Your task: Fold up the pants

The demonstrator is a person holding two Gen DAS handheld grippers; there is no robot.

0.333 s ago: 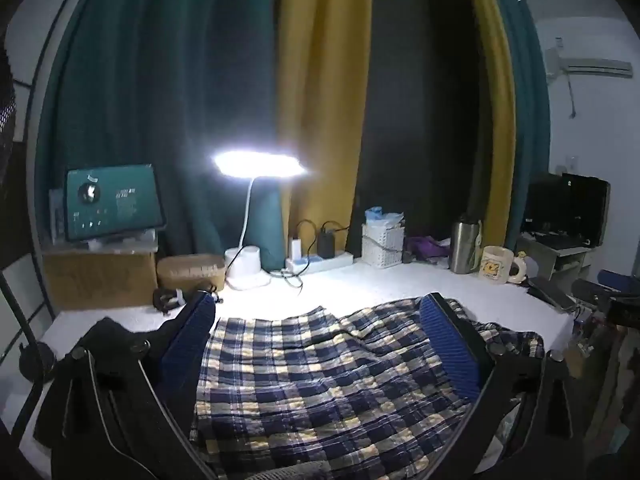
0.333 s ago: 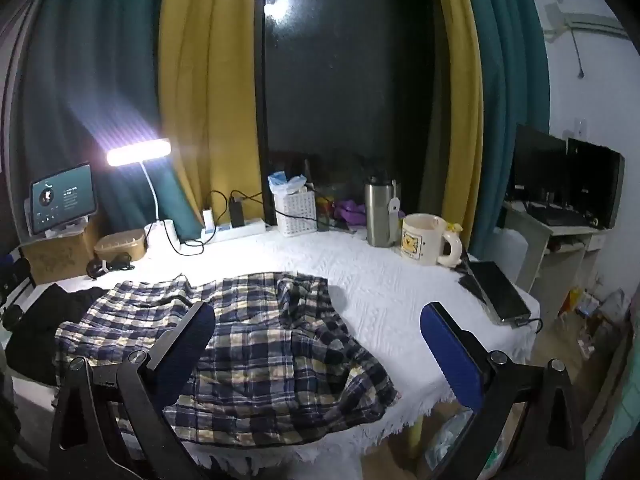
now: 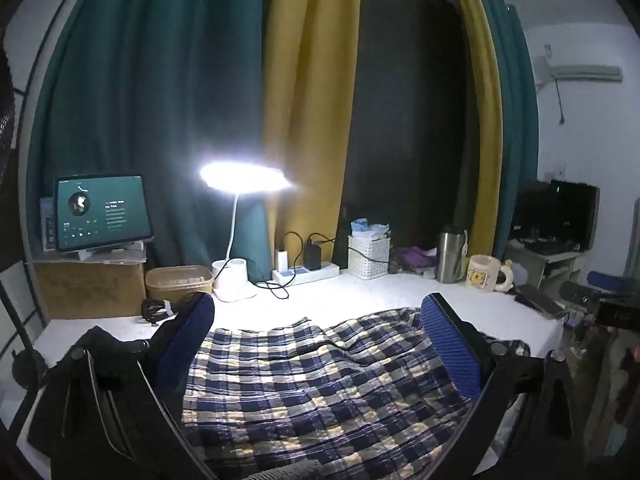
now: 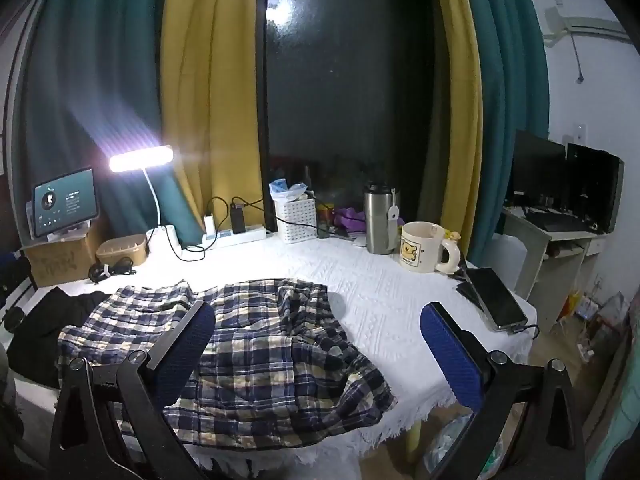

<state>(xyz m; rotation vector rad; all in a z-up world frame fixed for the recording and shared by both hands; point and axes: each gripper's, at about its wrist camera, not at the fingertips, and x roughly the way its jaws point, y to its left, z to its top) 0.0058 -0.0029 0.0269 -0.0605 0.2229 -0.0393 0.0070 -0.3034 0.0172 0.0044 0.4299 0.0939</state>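
Blue, white and yellow plaid pants (image 4: 256, 344) lie rumpled and spread on the white tablecloth (image 4: 384, 300); they fill the lower middle of the left wrist view (image 3: 320, 380). My left gripper (image 3: 318, 320) is open, hovering above the pants, its blue pads wide apart. My right gripper (image 4: 318, 330) is open and empty, above the right part of the pants, with its right finger over bare cloth near the table's front edge.
A black garment (image 4: 44, 324) lies left of the pants. Along the back stand a lit desk lamp (image 4: 142, 159), tablet (image 4: 64, 202) on a cardboard box, power strip (image 4: 236, 236), white basket (image 4: 298, 216), steel flask (image 4: 378, 220) and mug (image 4: 424, 246). A phone (image 4: 496, 298) lies at the right edge.
Both grippers have shifted only slightly; the pants lie as before and both stay open.
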